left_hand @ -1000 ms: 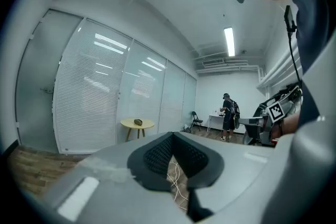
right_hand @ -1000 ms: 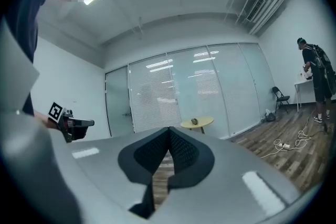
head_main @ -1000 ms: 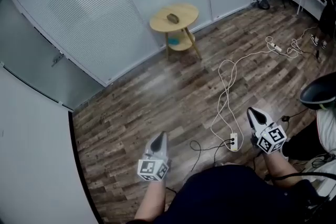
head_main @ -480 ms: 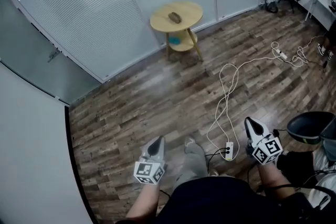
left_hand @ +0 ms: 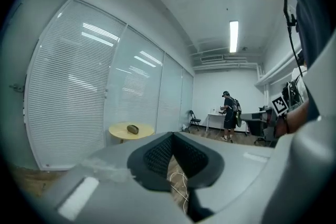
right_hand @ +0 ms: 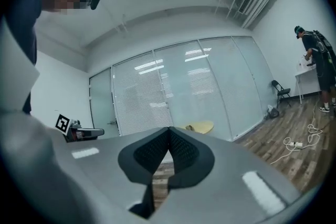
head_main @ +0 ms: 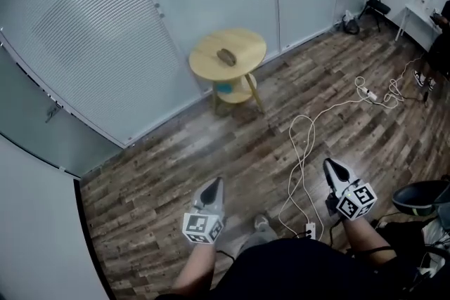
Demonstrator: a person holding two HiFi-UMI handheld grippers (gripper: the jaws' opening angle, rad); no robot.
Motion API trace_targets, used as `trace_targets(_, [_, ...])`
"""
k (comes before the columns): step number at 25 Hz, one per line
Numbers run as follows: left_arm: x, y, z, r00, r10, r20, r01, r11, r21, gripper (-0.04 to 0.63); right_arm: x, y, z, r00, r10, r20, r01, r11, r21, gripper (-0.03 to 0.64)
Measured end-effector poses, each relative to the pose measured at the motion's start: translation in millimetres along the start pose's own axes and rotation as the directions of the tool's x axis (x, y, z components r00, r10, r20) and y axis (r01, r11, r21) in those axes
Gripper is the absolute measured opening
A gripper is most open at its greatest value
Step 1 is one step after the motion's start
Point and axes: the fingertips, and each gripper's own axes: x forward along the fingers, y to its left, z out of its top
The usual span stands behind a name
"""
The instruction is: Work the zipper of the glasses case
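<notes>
Two grippers, both held low at the 6 o'clock edge of the head view, in front of the person's dark torso.

- Left gripper (head_main: 216, 184): jaws fully together, dark pads meeting at the tip, nothing between them. It points toward 12 o'clock.
- Right gripper (head_main: 329, 165): jaws likewise pressed together and empty. It points toward 11 o'clock.
- Wooden floor (head_main: 176, 158) lies beyond both tips. White cables (head_main: 301, 144) run up it at 12 o'clock from the right gripper.
- Round yellow table (head_main: 247, 44) stands against the glass wall, well apart from both grippers.
- Glasses case (head_main: 226, 57) lies on the tabletop, left of its centre: small, dark and oblong. The zipper is too small to make out.

Key relation: the case lies at about 12 o'clock from the left gripper and between 10 and 11 o'clock from the right one. The left gripper is the nearer. The long axis of the case appears to run along the 10-to-4 line in the head view.

Judgement: the task is not begun. Neither gripper is within reach of the case, so an approach to the table comes first.
</notes>
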Motion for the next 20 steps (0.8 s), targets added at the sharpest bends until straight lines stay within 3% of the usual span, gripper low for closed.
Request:
trace_targets(3, [34.0, 44.4, 16.1, 1.0, 0.011, 0.023, -0.011, 1.0, 0.006, 0.002, 58.8, 2.2, 8.4, 0.999, 0.033, -0.005, -0.033, 0.999, -0.026, 0.005])
trace_targets(12, [127.4, 137.3, 29.2, 1.0, 0.006, -0.013, -0.006, 1.0, 0.005, 0.002, 186.8, -34.3, 9.9, 1.0, -0.003, -0.014, 0.003, 0.999, -0.032, 0.005])
trace_targets(14, [146.3, 159.2, 28.2, 1.0, 0.026, -0.018, -0.026, 1.0, -0.004, 0.002, 217.7, -48.9, 5.8, 1.0, 0.009, -0.024, -0.01, 1.0, -0.013, 0.005])
trace_targets(18, [190.9, 213.2, 34.8, 0.995, 0.102, -0.008, -0.102, 0.995, -0.004, 0.002, 300.4, -59.9, 19.7, 0.993, 0.121, -0.014, -0.122, 0.992, -0.043, 0.006])
trace_targets(20, [216.3, 244.0, 45.8, 0.988, 0.154, -0.009, -0.154, 0.988, 0.007, 0.002, 348.0, -79.0, 31.6, 0.993, 0.114, -0.008, -0.114, 0.992, -0.046, 0.006])
